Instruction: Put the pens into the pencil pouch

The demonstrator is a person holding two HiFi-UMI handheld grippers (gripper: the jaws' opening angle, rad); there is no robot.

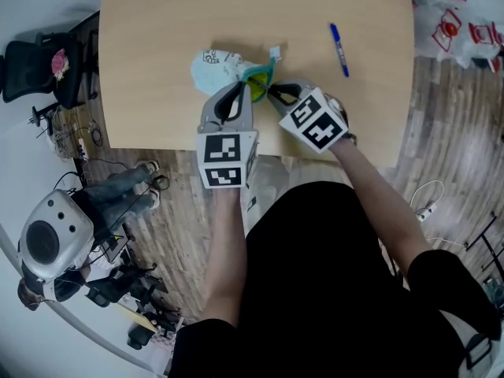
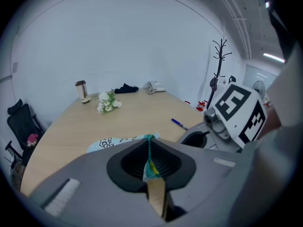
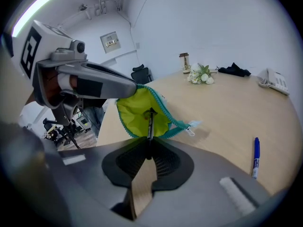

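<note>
A light blue printed pencil pouch (image 1: 217, 66) lies on the wooden table (image 1: 157, 38), its mouth held open so the yellow-green lining (image 3: 140, 113) shows. My left gripper (image 1: 240, 89) is shut on the teal zipper edge (image 2: 149, 160) of the pouch. Just to its right, my right gripper (image 1: 272, 94) is shut on a black pen (image 3: 150, 125), whose far end points into the open mouth. A blue pen (image 1: 339, 50) lies loose on the table farther right, also seen in the right gripper view (image 3: 256, 156).
At the table's far end stand a bunch of white flowers (image 2: 108, 101), a small jar (image 2: 82, 91), a black cloth (image 2: 126, 88) and a telephone (image 2: 155, 86). A coat rack (image 2: 218, 70) stands beyond it. Left of the table is a black chair (image 1: 35, 65).
</note>
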